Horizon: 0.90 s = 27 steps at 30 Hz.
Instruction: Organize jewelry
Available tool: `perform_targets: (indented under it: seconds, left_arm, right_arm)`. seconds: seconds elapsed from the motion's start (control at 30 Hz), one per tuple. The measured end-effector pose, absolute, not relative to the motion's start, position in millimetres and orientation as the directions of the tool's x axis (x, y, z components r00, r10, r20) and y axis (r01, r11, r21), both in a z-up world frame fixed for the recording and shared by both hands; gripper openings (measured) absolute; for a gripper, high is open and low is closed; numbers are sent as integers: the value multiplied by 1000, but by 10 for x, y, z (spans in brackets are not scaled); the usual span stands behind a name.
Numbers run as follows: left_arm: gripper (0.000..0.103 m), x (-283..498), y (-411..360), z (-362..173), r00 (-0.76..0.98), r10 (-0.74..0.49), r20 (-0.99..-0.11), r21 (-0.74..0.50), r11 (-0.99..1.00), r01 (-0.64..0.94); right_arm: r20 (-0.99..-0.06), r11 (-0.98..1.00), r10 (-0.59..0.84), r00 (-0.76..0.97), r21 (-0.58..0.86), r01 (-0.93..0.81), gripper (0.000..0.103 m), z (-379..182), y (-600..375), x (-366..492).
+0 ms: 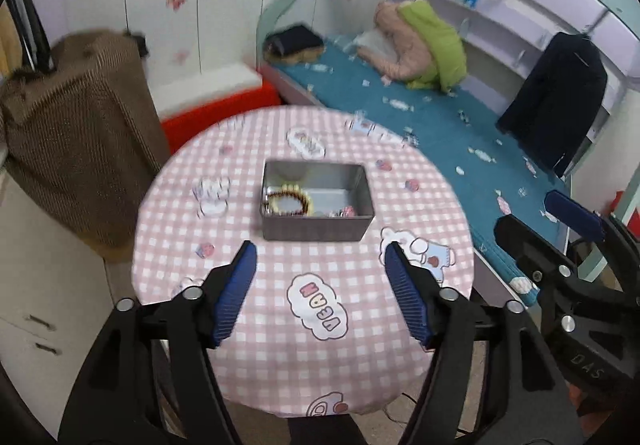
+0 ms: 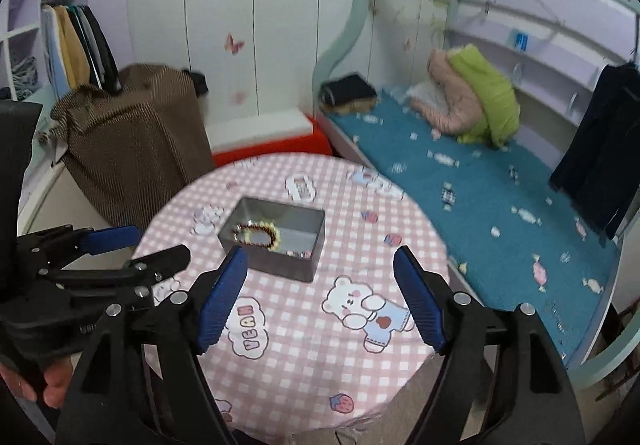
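Left wrist: both tools, left tool and right tool, wide open, empty; tin unobstructed; bed beyond.

Left wrist: above table, facing down, bed at 2 o'clock.
Right wrist: likewise, rightward.
Shared: tin.

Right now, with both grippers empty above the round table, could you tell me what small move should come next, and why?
Probably hold both back and check the pink checked tablecloth for stray pieces. The brown beaded bracelet and small items already lie in the grey metal tin, and the left gripper and right gripper stand open and empty.
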<state>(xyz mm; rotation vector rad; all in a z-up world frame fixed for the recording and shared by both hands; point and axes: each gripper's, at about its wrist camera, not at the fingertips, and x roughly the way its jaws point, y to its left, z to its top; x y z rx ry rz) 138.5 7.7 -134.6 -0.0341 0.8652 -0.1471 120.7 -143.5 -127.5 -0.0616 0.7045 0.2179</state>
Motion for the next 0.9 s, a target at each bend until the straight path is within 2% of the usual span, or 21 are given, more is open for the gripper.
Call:
perform_targets:
  seconds: [0.4, 0.47, 0.9]
  left_arm:
    - [69, 794, 26, -821, 779, -91, -621, -21, 995, 100]
    - [69, 734, 30, -786, 792, -87, -605, -15, 995, 98]
    - [69, 433, 11, -665, 838, -84, -538, -3, 995, 99]
  right_arm:
    - [-481, 984, 150, 864, -15, -179, 76, -910, -1471, 589]
    - [-461, 986, 140, 876, -18, -167, 80, -882, -1490, 539]
    - [-358, 984, 145, 922, -41, -171, 81, -826, -1532, 257]
